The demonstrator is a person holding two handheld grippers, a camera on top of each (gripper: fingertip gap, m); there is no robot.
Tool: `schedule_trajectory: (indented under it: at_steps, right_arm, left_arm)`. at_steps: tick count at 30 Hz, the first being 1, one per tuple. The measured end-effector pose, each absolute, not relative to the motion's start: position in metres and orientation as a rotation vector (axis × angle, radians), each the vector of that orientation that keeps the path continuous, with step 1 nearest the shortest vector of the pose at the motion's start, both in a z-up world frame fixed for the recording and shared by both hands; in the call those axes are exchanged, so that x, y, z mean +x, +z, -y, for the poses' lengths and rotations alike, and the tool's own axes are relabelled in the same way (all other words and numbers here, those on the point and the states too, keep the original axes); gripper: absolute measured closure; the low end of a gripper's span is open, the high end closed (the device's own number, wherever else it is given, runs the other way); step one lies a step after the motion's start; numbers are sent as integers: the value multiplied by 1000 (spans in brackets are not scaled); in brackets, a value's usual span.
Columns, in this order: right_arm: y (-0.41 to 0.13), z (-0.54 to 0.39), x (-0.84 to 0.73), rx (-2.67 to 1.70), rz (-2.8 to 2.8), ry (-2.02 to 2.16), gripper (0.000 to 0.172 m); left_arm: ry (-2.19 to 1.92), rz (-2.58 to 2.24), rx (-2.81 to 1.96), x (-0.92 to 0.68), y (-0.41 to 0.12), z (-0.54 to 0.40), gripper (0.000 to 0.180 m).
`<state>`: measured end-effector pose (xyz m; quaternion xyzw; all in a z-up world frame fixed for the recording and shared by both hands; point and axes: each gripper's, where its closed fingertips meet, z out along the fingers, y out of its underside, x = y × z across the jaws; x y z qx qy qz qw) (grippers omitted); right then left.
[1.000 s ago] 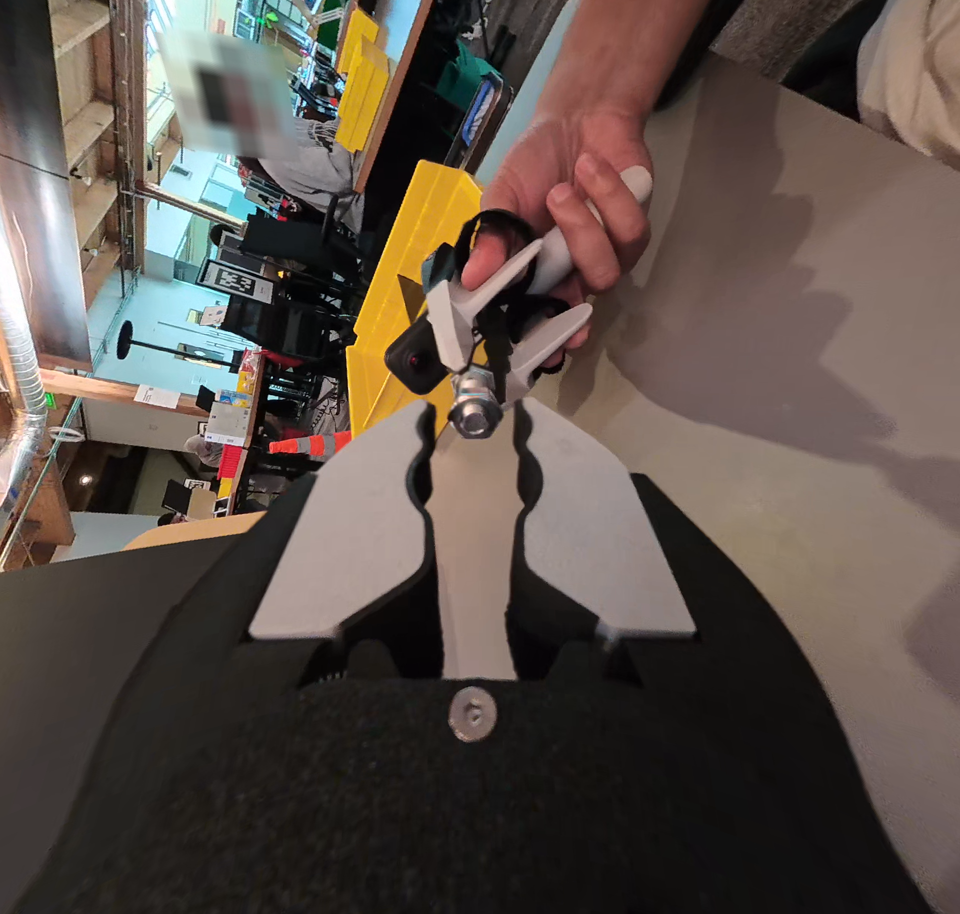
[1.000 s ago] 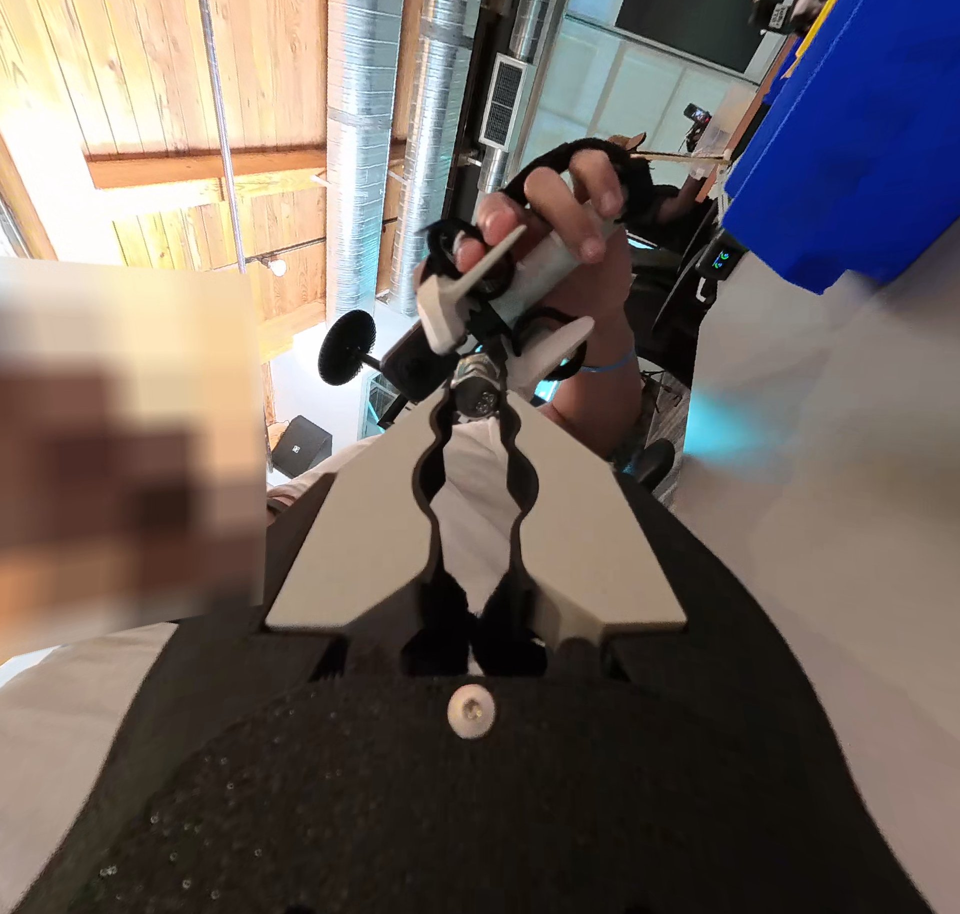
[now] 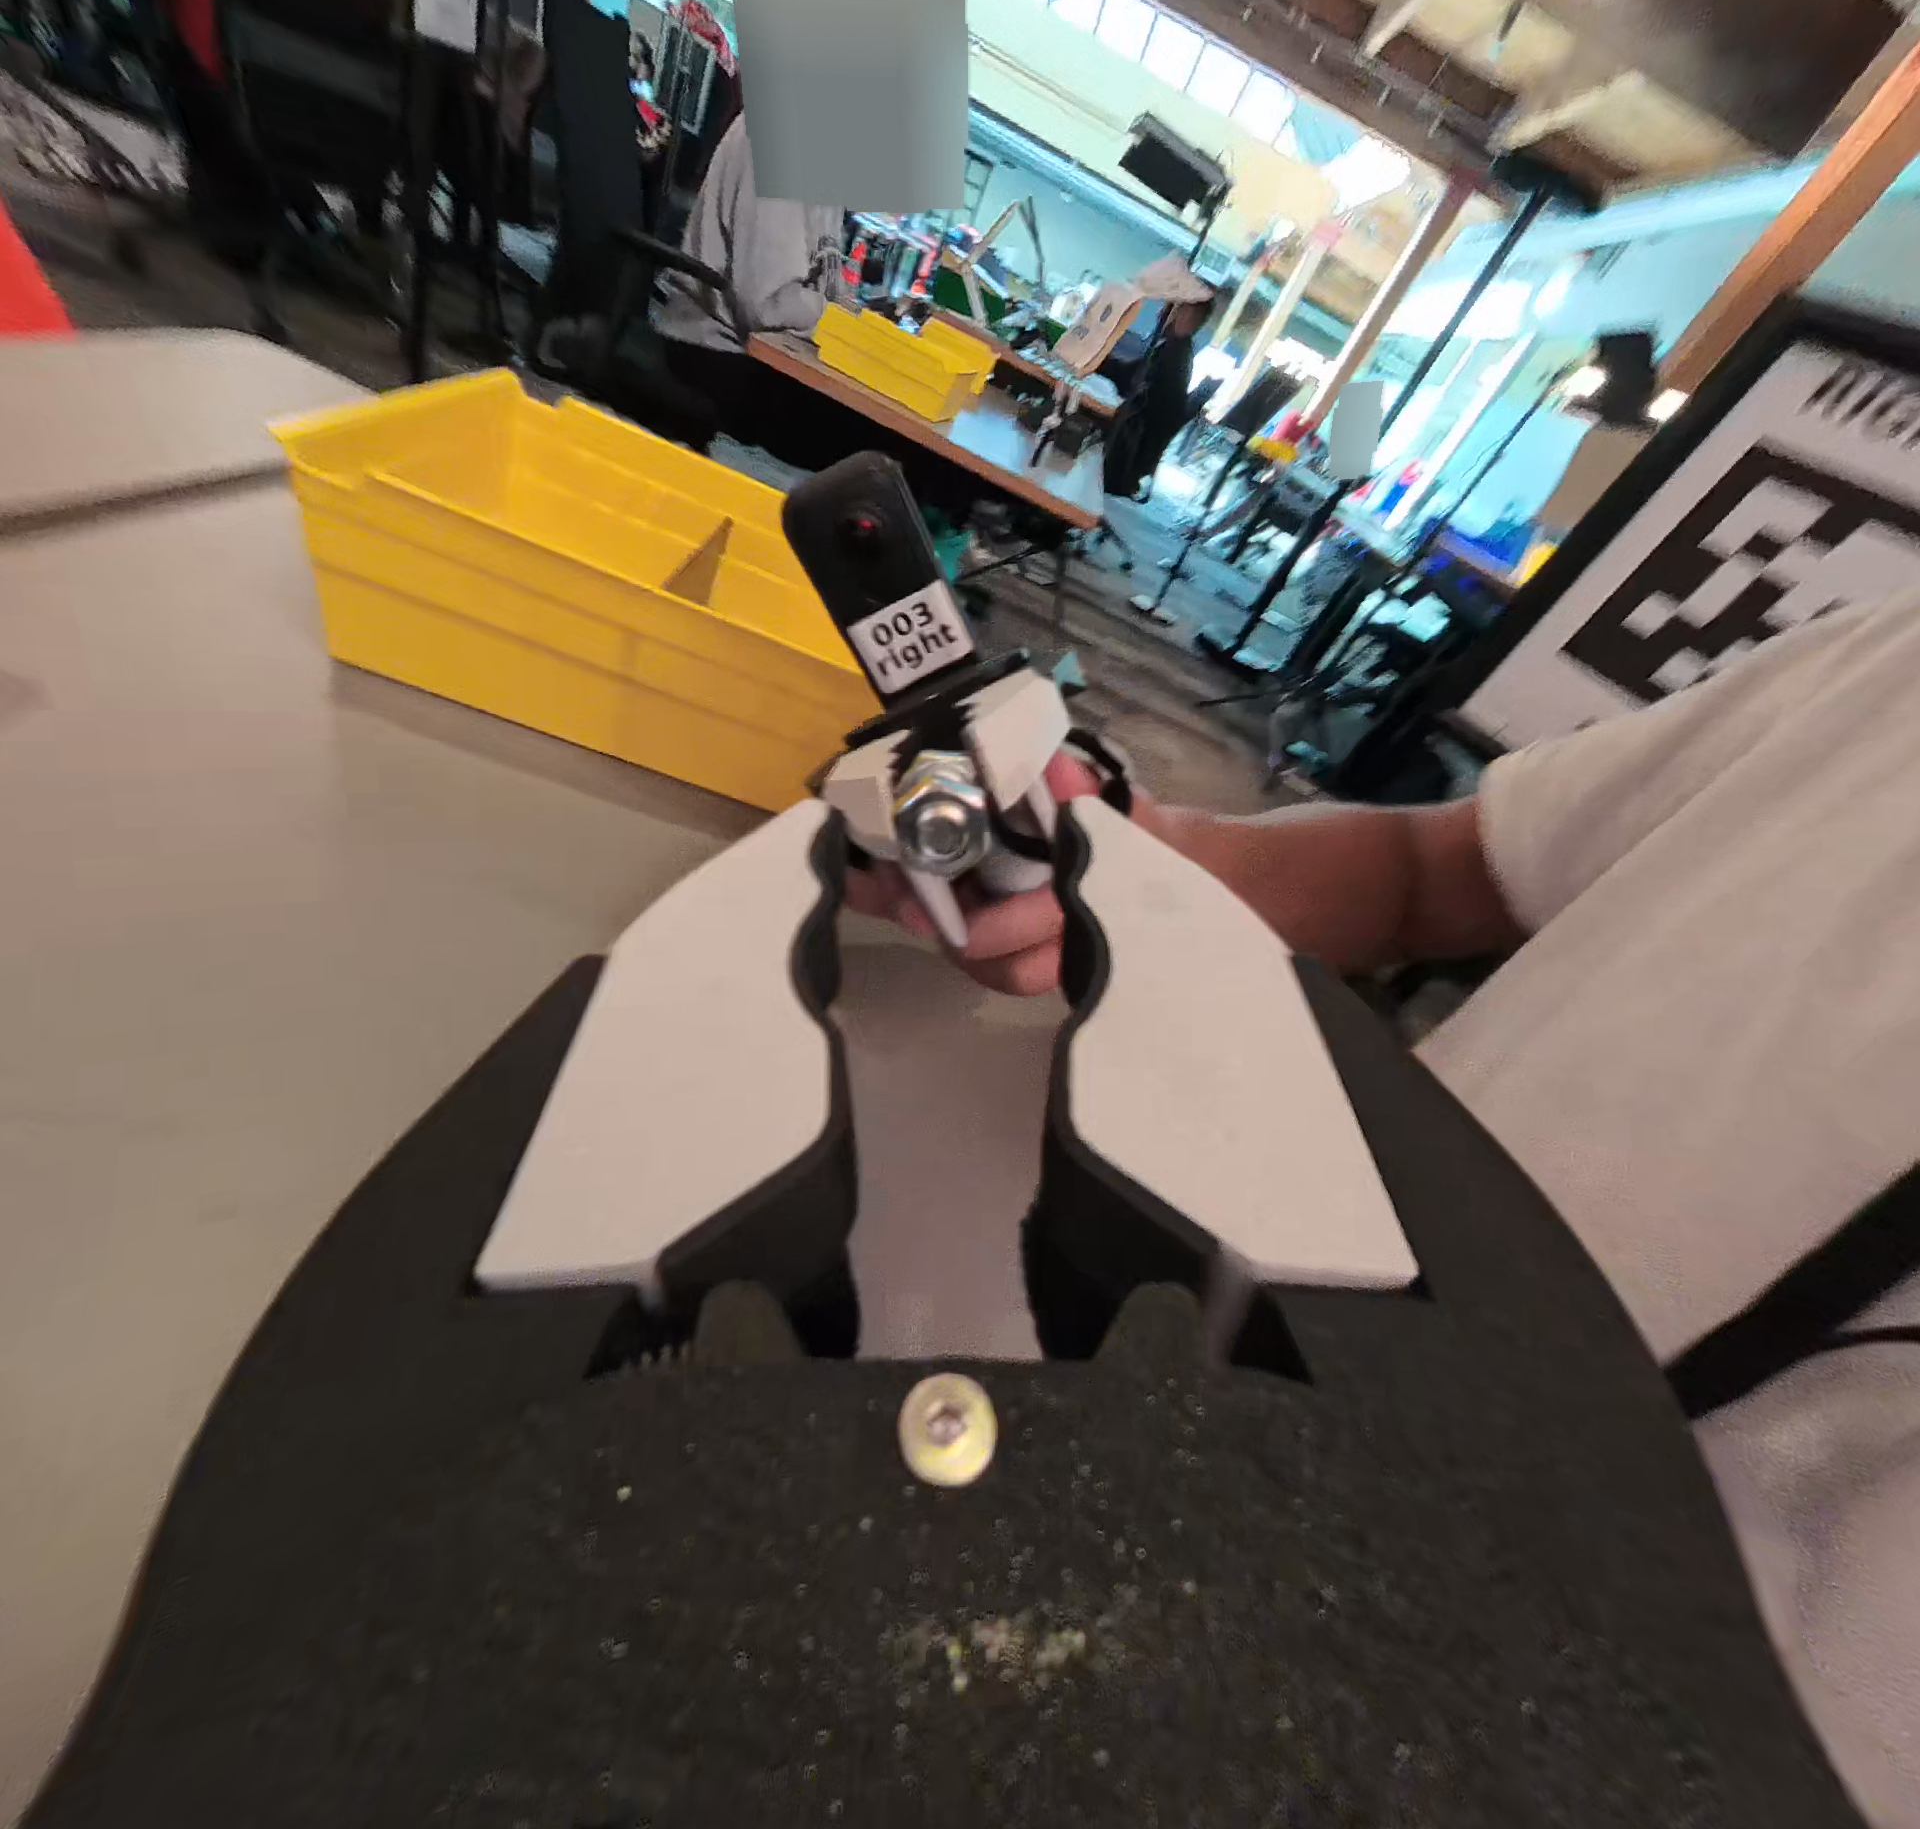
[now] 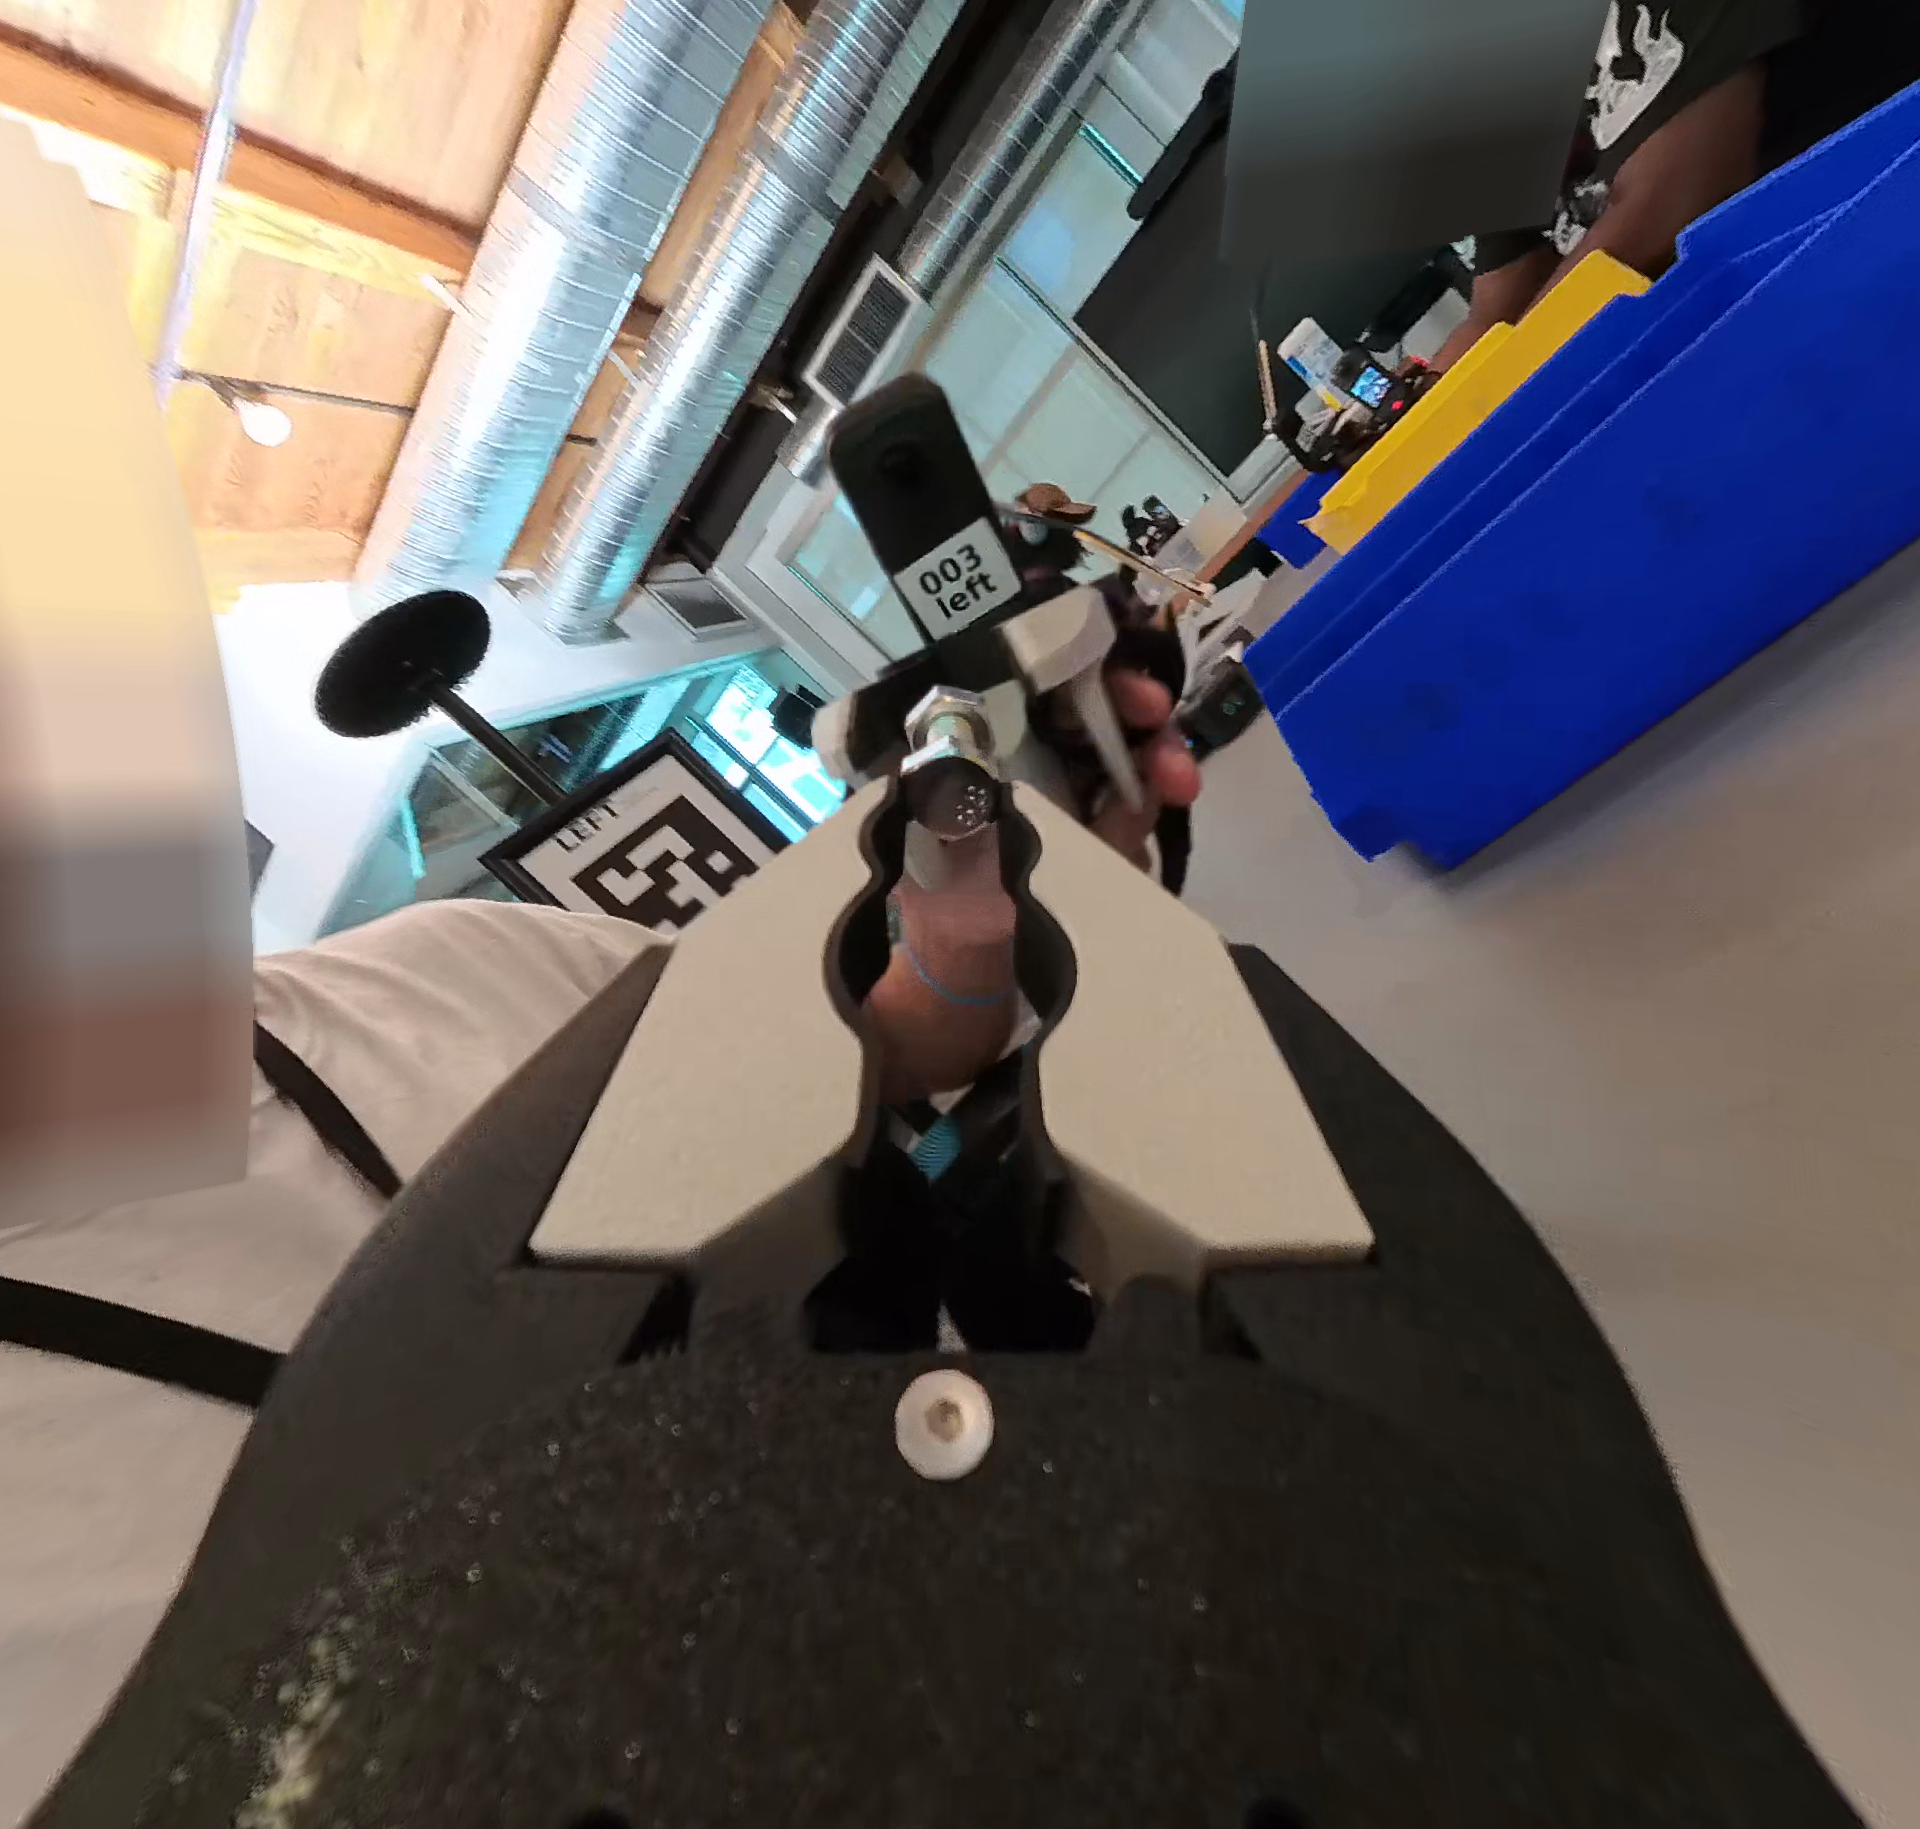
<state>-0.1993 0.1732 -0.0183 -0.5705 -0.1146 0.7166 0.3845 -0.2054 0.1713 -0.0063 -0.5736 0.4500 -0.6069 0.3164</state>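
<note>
My right gripper (image 4: pixel 954 808) is shut on the head of a silver bolt (image 4: pixel 951 811) and holds it in the air above the grey table (image 4: pixel 1558 1052). The bolt's shank points at my left gripper (image 4: pixel 951 688), with a silver nut (image 4: pixel 948 717) threaded on it. In the left wrist view the nut (image 3: pixel 940 829) faces me, held out by the right gripper (image 3: pixel 940 761). My left gripper (image 3: pixel 948 829) is open. Its fingertips (image 3: pixel 821 834) stand either side of the nut with a gap on both sides and do not press on it.
A yellow bin (image 3: pixel 499 553) stands on the table (image 3: pixel 208 844) behind the grippers in the left wrist view. A blue bin (image 4: pixel 1610 553) stands at the right in the right wrist view. The person's hand (image 3: pixel 997 948) and light shirt (image 3: pixel 1714 792) are close by. Both grippers' tips are close together, under 4 cm apart.
Both grippers have rolled about a quarter turn while facing each other. My left jaws, close around the nut a second ago, have spread wide off it. The right grasp on the bolt is unchanged.
</note>
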Motion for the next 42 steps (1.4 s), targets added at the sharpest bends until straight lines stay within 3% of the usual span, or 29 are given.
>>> schedule_trajectory:
  at_steps: [2,5,12,28,33,42]
  right_arm:
    - [-16,-174,-196,-1431,260,1873,155]
    - [-16,-174,-194,-1416,223,1957,155]
    - [-24,-169,-205,-1448,191,2110,155]
    - [-30,-167,-211,-1482,193,2159,155]
    - [-28,-169,-207,-1473,219,2099,155]
    - [-24,-172,-202,-1504,416,1664,155]
  left_arm:
    - [-1440,-1242,-1417,-209,-5,-181,123]
    - [-1203,-1395,-1164,-217,1,-184,118]
    - [-648,-1735,-630,-220,-9,-166,130]
    - [-413,-1966,-416,-214,-30,-171,163]
    - [-581,-1872,-736,-210,-28,-172,163]
    - [-1473,-1321,-1651,-206,-23,-168,163]
